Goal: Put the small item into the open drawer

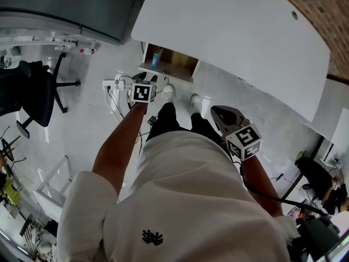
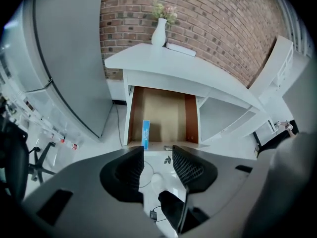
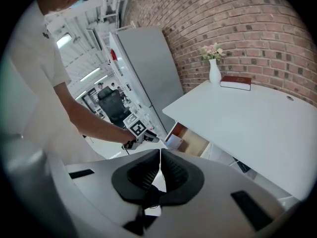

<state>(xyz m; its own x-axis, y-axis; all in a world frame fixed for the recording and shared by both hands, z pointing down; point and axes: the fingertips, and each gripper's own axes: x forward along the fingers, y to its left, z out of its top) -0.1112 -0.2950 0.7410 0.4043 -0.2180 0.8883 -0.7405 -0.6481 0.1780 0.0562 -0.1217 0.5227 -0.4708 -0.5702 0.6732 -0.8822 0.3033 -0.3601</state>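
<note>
Standing in drawer: a small blue box (image 2: 145,133) is seen upright at the front left of the open drawer (image 2: 163,108), clear of both grippers.
Drawer: pulled out beneath the white bench (image 2: 168,63), its wooden bottom exposed.
Left gripper (image 2: 157,155): held just in front of the drawer; fingers (image 2: 128,171) released, nothing between them.
Right gripper (image 3: 160,157): held well back from the drawer; fingers (image 3: 143,175) clenched together on nothing.
Bench top: a white vase (image 2: 159,32) and a red book (image 3: 236,82) are carried.

White T-shirt (image 1: 185,201), black emblem (image 1: 152,237); black trousers (image 1: 170,120); white shoes (image 1: 168,92); marker-cubed left gripper (image 1: 148,78), right gripper (image 1: 218,112)
</note>
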